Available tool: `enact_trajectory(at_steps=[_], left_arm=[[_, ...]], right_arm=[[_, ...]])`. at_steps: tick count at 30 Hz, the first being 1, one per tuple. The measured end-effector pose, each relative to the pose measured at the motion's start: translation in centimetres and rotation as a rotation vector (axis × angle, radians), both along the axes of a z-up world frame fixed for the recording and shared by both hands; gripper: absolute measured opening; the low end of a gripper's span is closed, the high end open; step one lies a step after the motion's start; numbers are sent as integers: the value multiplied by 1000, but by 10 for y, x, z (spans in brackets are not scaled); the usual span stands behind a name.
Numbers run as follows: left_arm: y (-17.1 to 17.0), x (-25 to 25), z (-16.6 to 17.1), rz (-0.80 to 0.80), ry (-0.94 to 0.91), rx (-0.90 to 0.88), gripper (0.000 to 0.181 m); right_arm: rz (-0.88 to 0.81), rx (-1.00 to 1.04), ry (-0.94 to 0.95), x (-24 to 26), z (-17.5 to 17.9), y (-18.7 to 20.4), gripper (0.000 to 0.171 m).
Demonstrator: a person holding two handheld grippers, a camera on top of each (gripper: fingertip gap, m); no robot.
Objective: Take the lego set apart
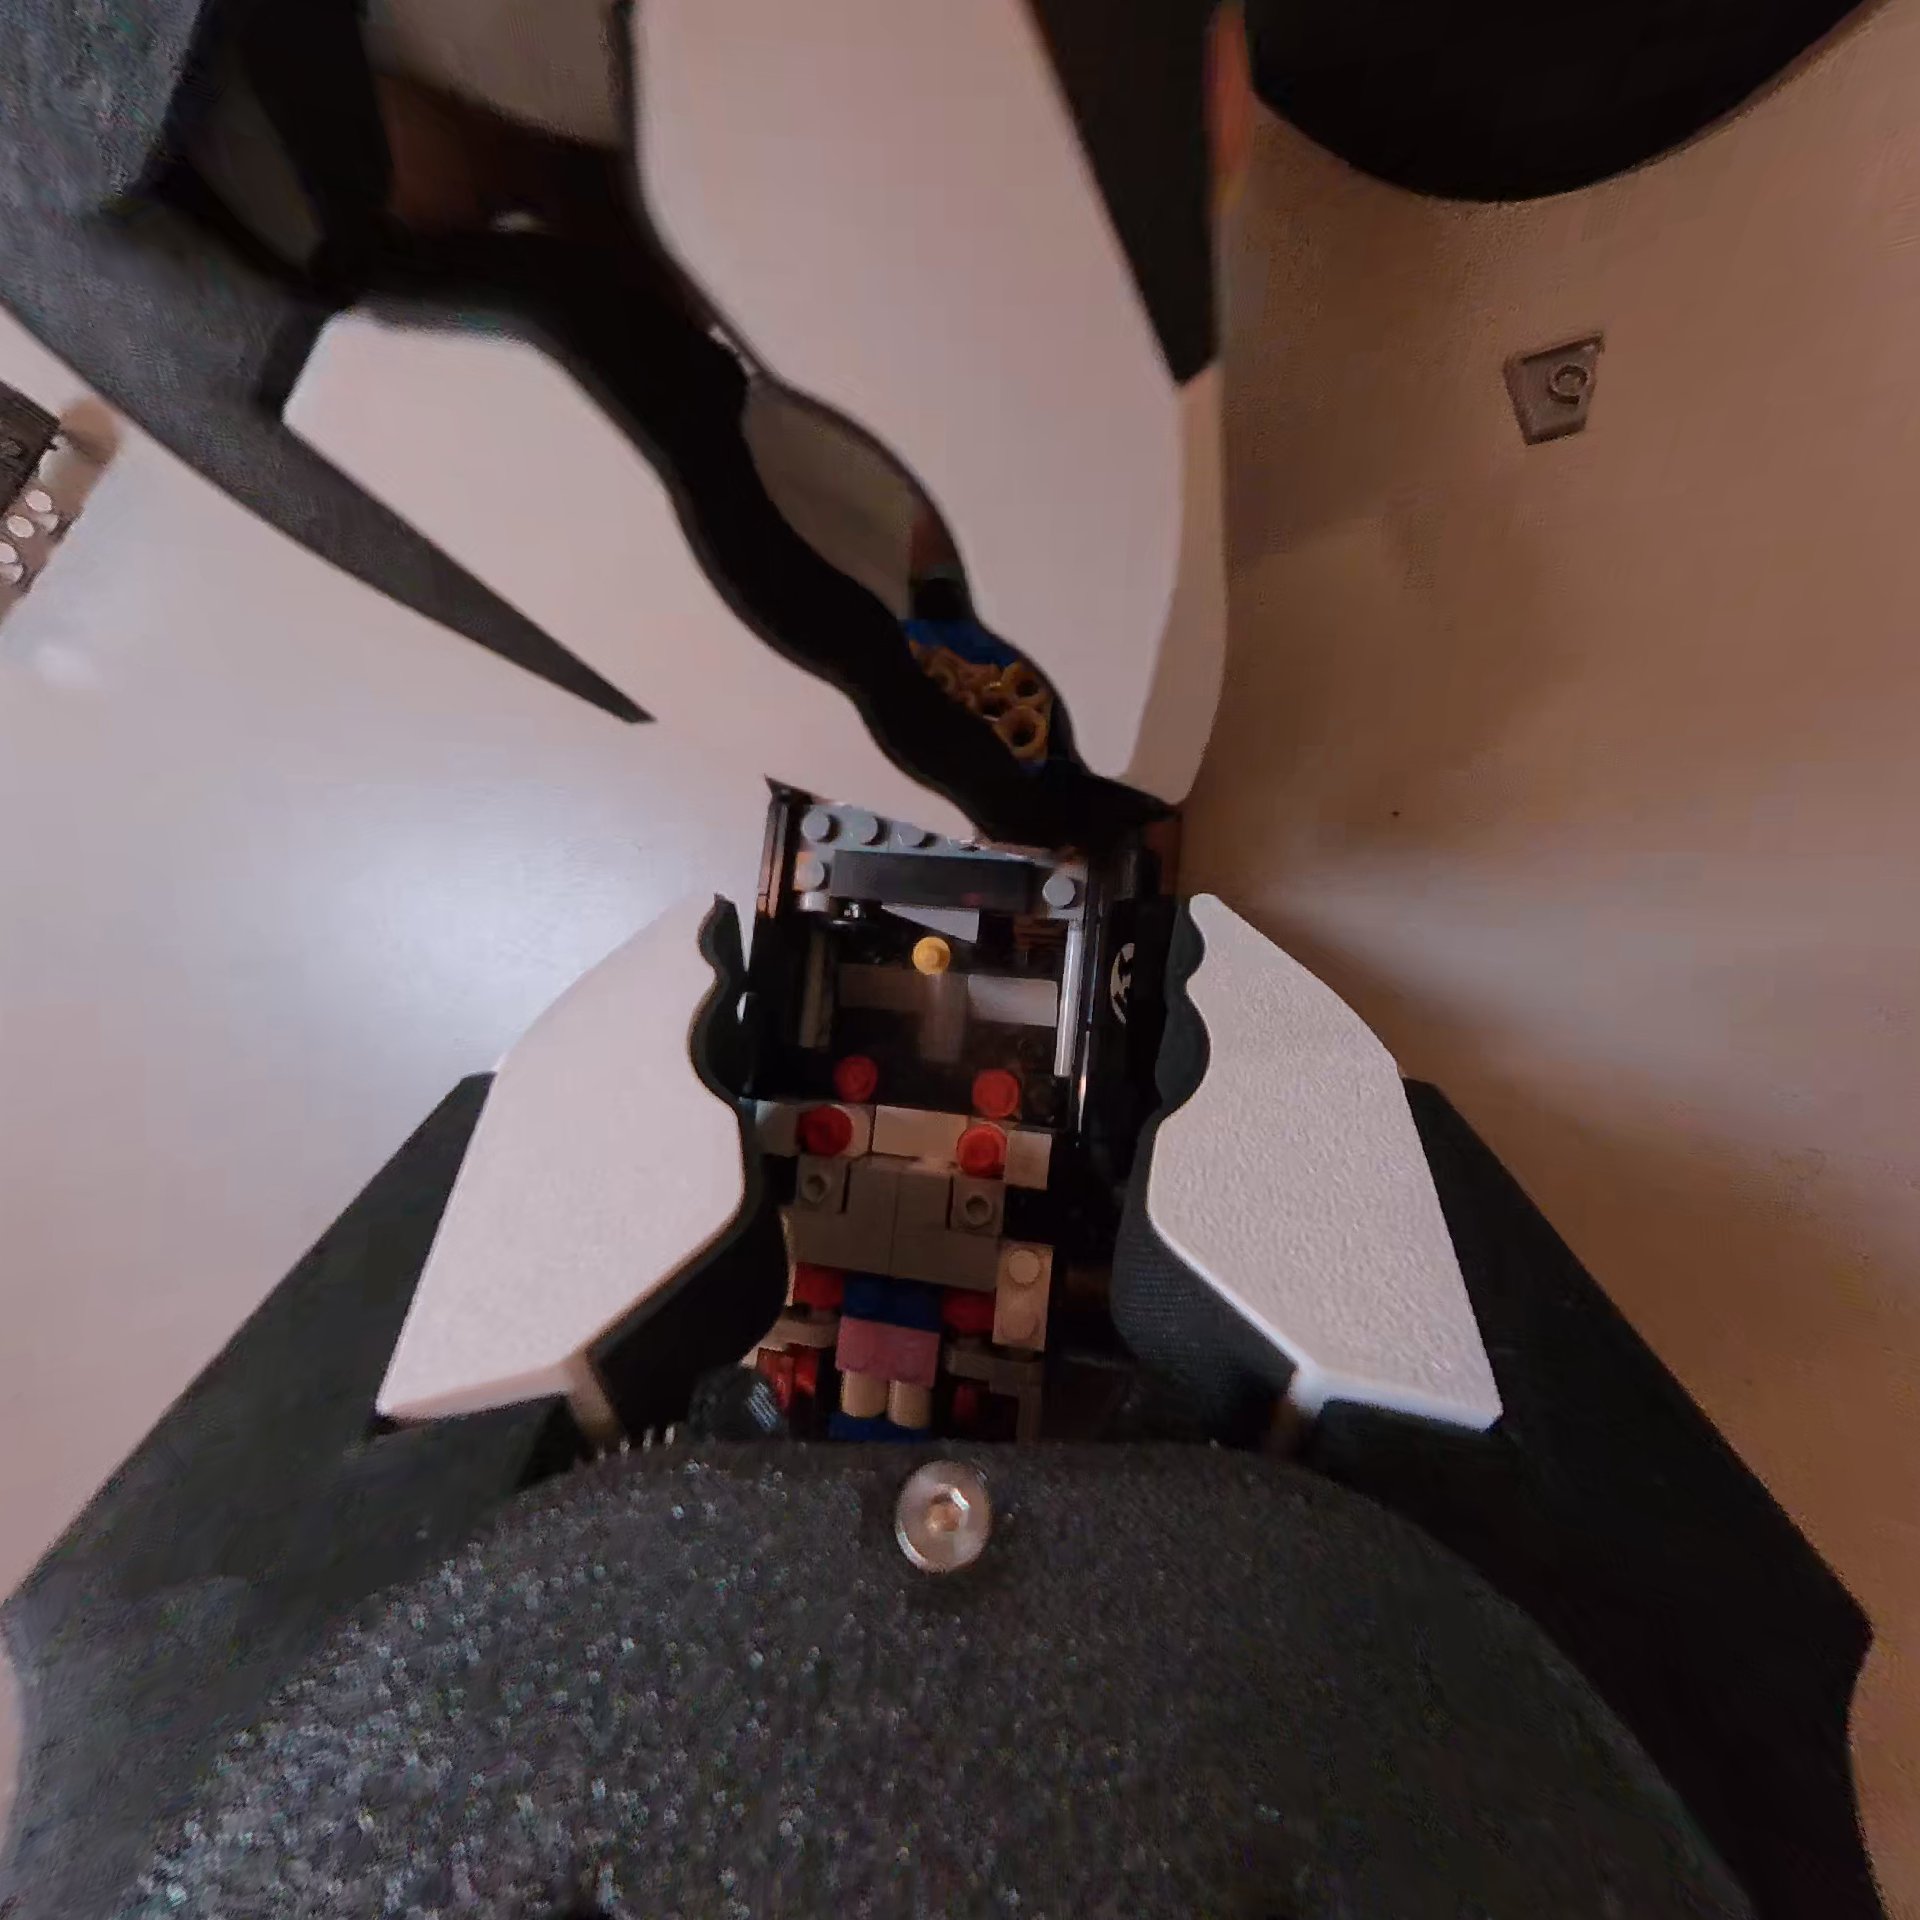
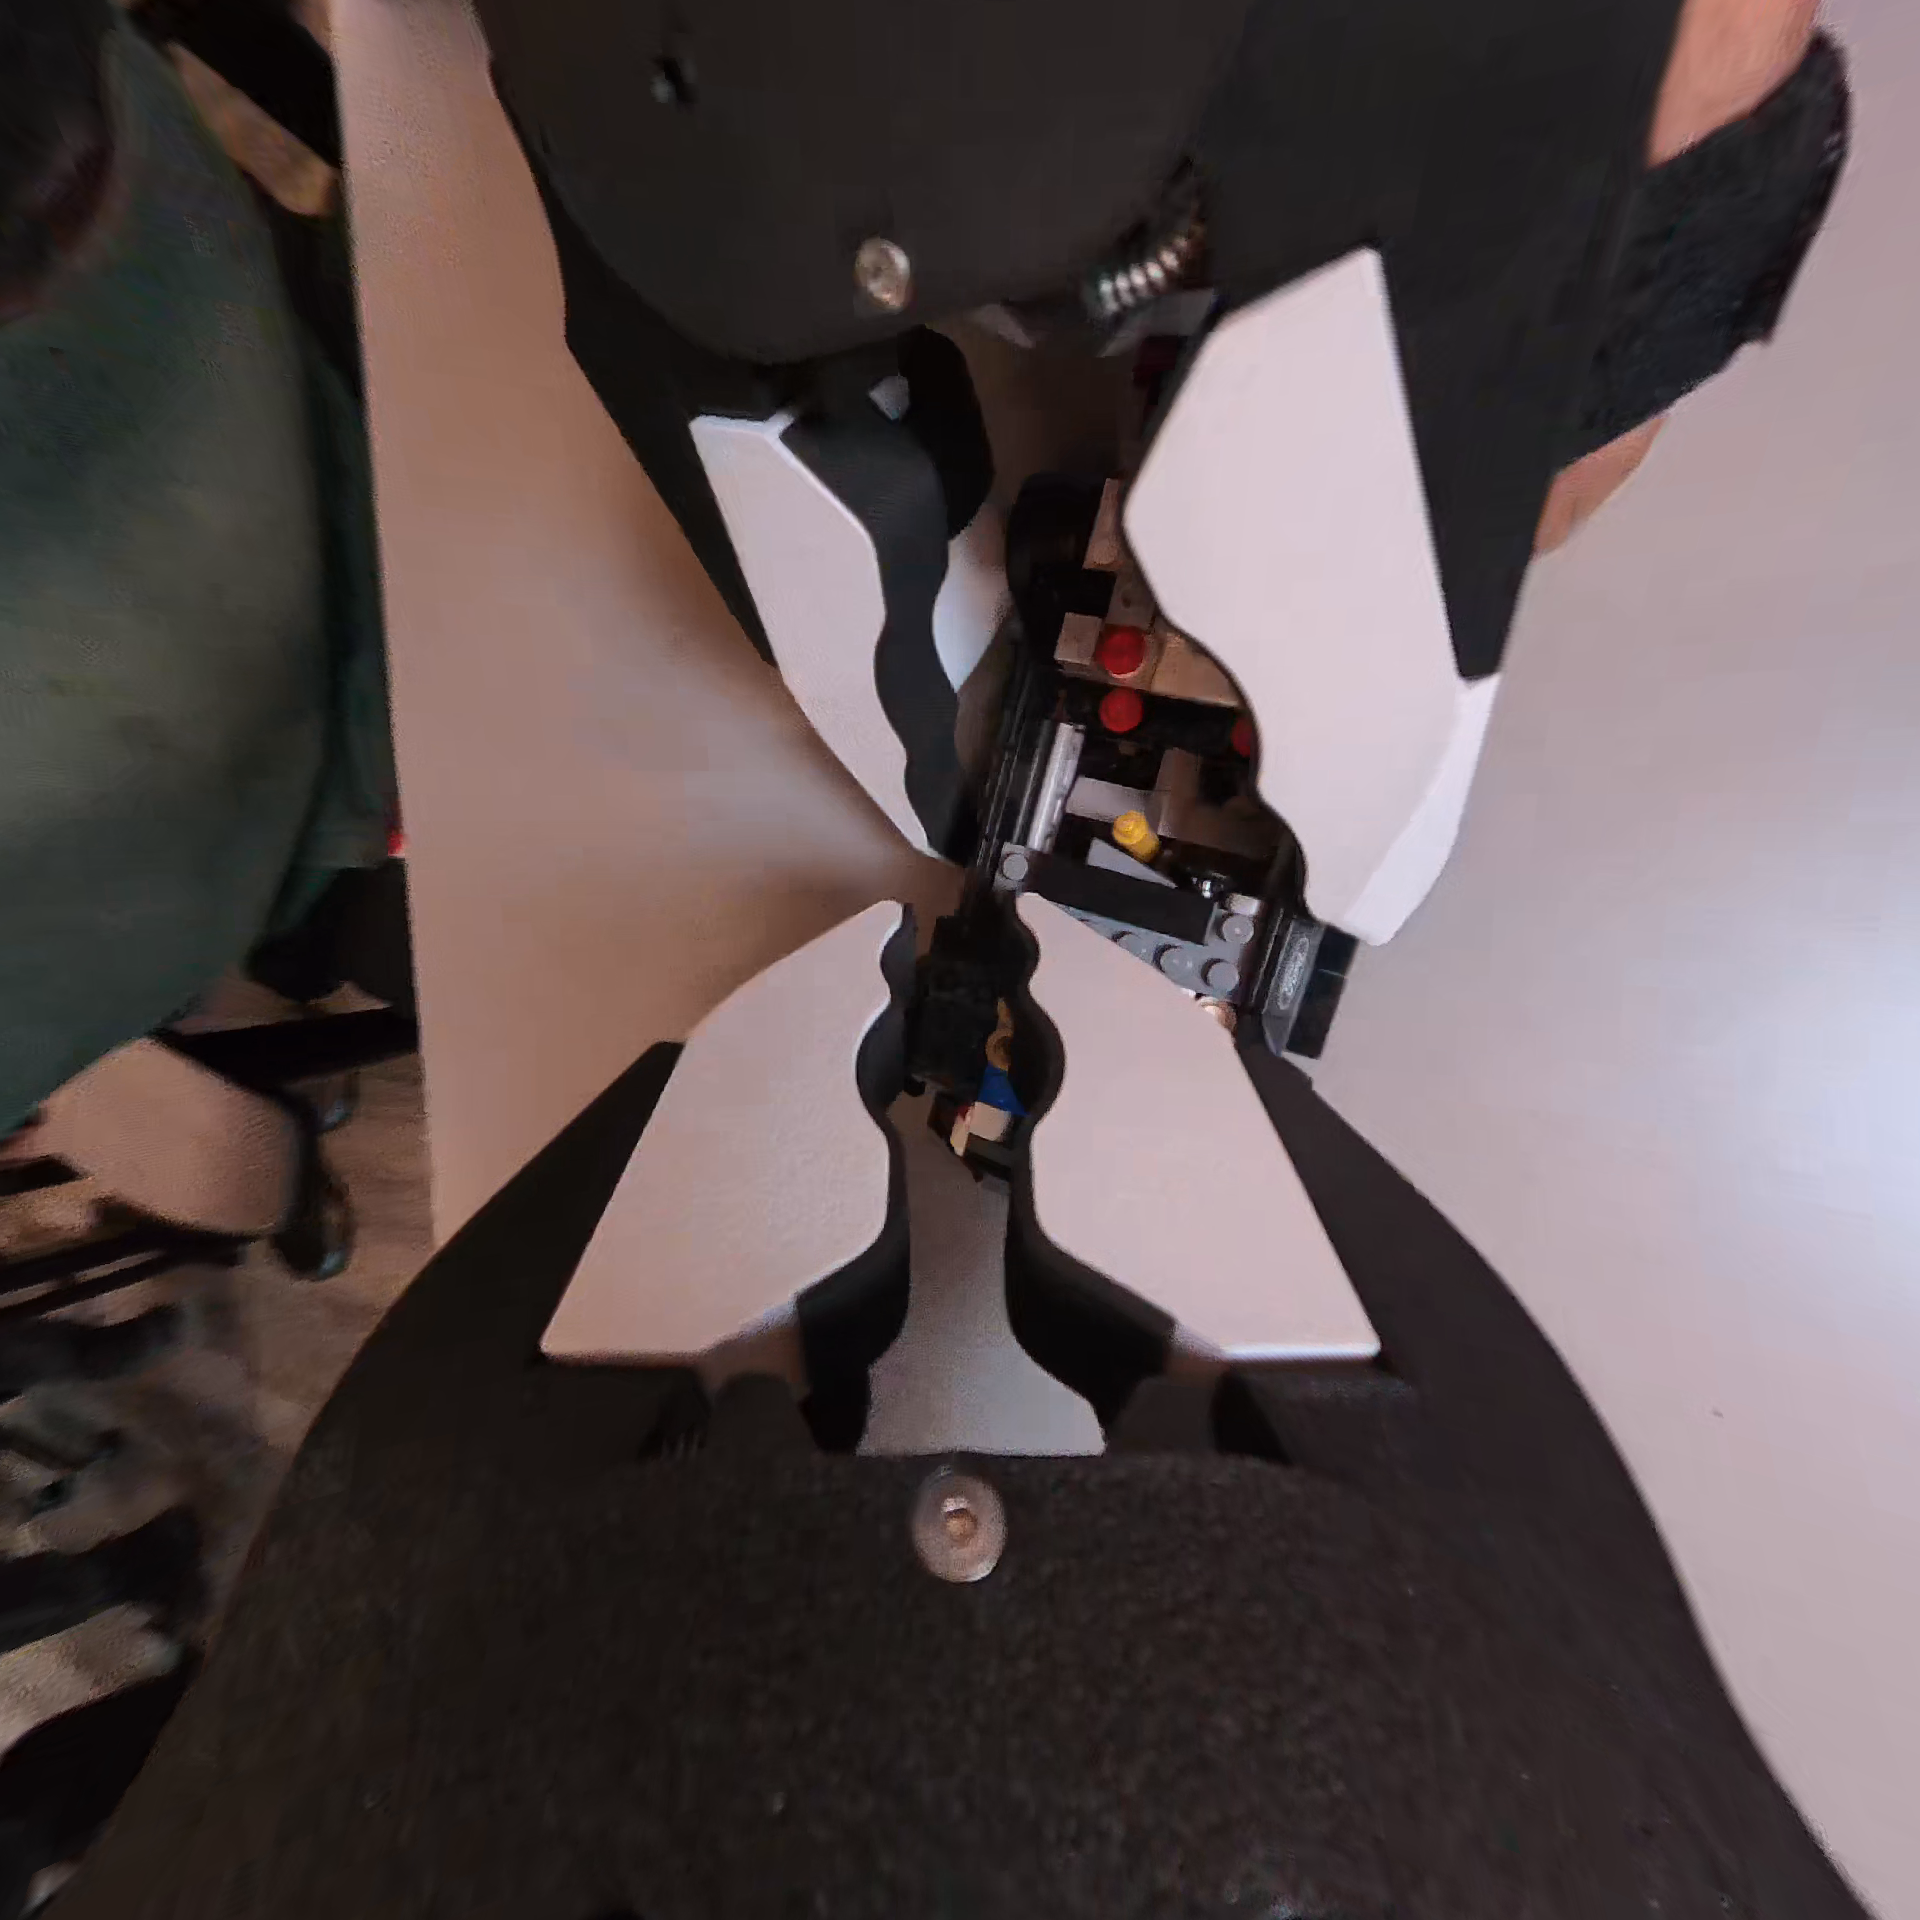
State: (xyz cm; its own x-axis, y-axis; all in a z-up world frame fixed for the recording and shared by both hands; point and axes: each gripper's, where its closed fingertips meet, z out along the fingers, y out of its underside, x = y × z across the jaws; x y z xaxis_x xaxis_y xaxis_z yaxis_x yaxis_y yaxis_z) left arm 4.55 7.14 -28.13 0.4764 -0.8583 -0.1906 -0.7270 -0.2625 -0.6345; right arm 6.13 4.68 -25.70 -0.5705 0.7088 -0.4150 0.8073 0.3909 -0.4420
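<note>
In the left wrist view, the left hand-held gripper (image 1: 940, 997) clamped the lego set (image 1: 920, 1049) above a white surface (image 1: 312, 831), beige floor beside it. In the right wrist view, the right hand-held gripper (image 2: 961, 940) pinched a small black piece (image 2: 951, 1003) at the set's end; wooden floor and a chair base (image 2: 301, 1164) lay beyond the surface edge.

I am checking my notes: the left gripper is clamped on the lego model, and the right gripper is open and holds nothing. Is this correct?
Not fully. The left gripper does clamp the lego model, but the right gripper is shut on a small black piece, as the right wrist view shows.
</note>
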Motion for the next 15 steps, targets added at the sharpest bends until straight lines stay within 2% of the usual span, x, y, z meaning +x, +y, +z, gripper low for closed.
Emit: enact_trajectory(at_steps=[3,4,5,6,12,15], left_arm=[[-2,3,1,-15,-10,21,78],[-1,2,1,4,-7,24,77],[-1,0,0,13,-7,16,77],[-2,0,1,7,-9,23,77],[-5,-5,1,11,-10,27,76],[-6,-6,1,12,-11,29,76]], right_arm=[[50,-128,-103,5,3,-3,11],[109,-222,-156,13,10,-11,0],[141,-303,-219,21,16,-20,0],[166,-287,-250,27,12,-21,0],[36,-171,-20,-1,23,5,9],[53,-70,29,-5,14,5,16]])
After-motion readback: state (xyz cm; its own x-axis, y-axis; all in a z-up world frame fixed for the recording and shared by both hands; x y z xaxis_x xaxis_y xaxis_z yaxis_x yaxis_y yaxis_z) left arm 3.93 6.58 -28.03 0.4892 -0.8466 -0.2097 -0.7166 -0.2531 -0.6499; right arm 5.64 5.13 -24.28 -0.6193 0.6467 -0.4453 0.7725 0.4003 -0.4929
